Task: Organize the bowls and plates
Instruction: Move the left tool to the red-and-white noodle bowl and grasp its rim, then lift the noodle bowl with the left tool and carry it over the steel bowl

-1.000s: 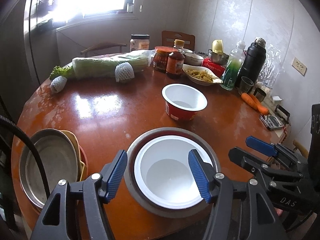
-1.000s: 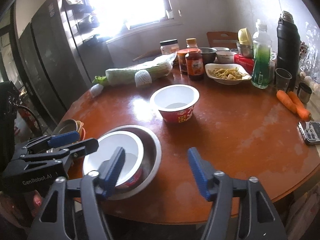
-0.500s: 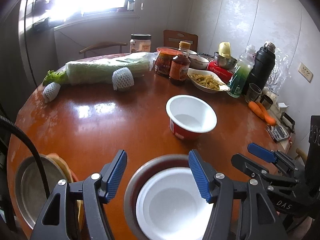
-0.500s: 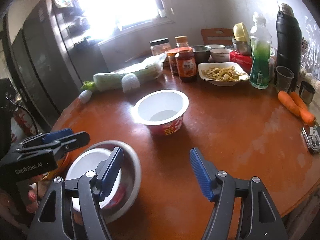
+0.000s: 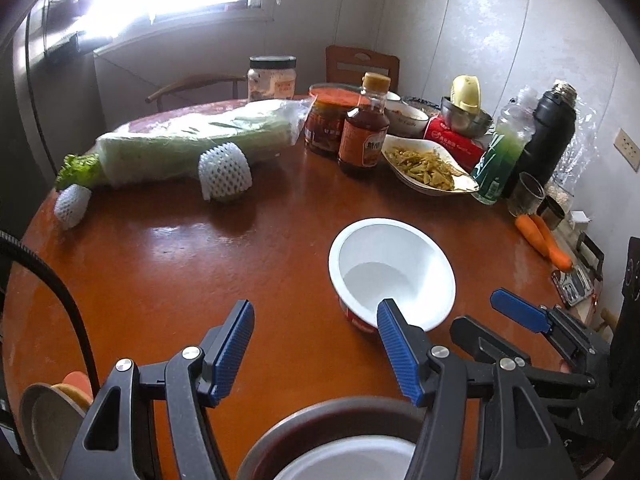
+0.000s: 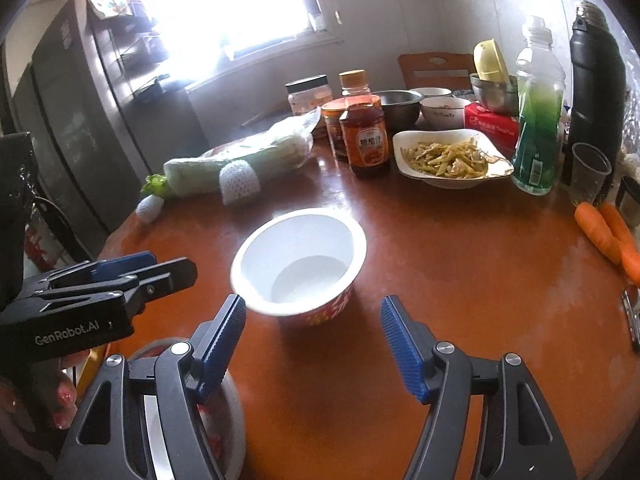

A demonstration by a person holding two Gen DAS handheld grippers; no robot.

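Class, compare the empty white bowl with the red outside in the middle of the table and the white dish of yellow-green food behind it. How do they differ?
The red-sided bowl is empty; the dish of food is full. The bowl is round, deep and steep-walled; the dish is shallow, with pointed corners. Both are white inside and stand upright on the table.

Your two black plastic grippers (image 5: 316,346) (image 6: 312,342) are wearing ribbed blue pads and silver screws; white "GenRobot.AI" lettering is showing at nine o'clock.

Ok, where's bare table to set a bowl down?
Free: the wide patch between the cabbage and the paper bowl, and right of that bowl toward the carrots. Crowded: the far edge, with bottles and dishes.
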